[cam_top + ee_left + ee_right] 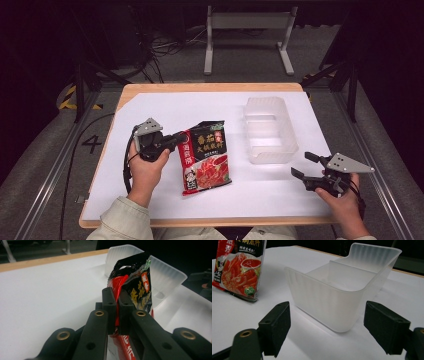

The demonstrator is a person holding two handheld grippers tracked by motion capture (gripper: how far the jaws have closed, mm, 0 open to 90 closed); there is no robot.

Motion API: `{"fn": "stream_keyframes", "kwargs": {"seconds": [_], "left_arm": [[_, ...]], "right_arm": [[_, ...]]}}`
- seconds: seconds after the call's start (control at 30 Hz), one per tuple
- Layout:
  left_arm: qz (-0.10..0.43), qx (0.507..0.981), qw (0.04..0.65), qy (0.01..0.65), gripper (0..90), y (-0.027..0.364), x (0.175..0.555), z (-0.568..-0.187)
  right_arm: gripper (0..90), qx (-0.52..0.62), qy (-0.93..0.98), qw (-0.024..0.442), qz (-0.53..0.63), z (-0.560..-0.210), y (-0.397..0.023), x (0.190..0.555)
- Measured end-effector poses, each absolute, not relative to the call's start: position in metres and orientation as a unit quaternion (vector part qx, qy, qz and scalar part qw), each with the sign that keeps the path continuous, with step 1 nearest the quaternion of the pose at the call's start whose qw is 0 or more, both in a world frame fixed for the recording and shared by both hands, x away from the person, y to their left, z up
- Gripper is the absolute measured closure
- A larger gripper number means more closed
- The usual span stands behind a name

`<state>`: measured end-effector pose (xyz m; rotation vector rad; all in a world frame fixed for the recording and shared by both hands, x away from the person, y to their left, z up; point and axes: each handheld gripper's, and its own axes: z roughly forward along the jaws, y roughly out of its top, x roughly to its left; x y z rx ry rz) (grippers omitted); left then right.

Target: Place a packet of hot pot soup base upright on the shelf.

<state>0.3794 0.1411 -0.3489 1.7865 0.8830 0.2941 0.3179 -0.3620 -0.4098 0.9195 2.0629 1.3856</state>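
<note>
Red-and-black foil seasoning packet, clamped at its left edge by left gripper; translucent plastic bin lies rightward, nearer wide-open, empty right gripper.

This is a lab or studio set up for recording, not a home. A wooden table covered with a white sheet stands on grey carpet among dark surroundings. Metal rails flank it, loose cables lie behind, a grey metal frame stands beyond, and yellow-black hazard tape and a floor number "4" mark the floor.
</note>
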Motion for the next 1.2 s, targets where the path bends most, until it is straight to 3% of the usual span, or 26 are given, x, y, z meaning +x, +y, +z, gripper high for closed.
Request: {"fn": "stream_keyframes", "kwargs": {"seconds": [0.37,0.83,1.2], "left_arm": [[0.159,0.729,0.557,0.364,87.7,0.15,0.368,-0.334],[0.156,0.72,0.577,0.352,87.6,0.15,0.361,-0.327],[0.143,0.715,0.591,0.346,87.6,0.146,0.361,-0.327]], "right_arm": [[21.9,0.323,0.756,0.242,0.516,-0.401,-0.354,0.316],[23.9,0.299,0.748,0.201,0.557,-0.375,-0.327,0.316],[25.0,0.266,0.768,0.171,0.557,-0.353,-0.285,0.342]]}}
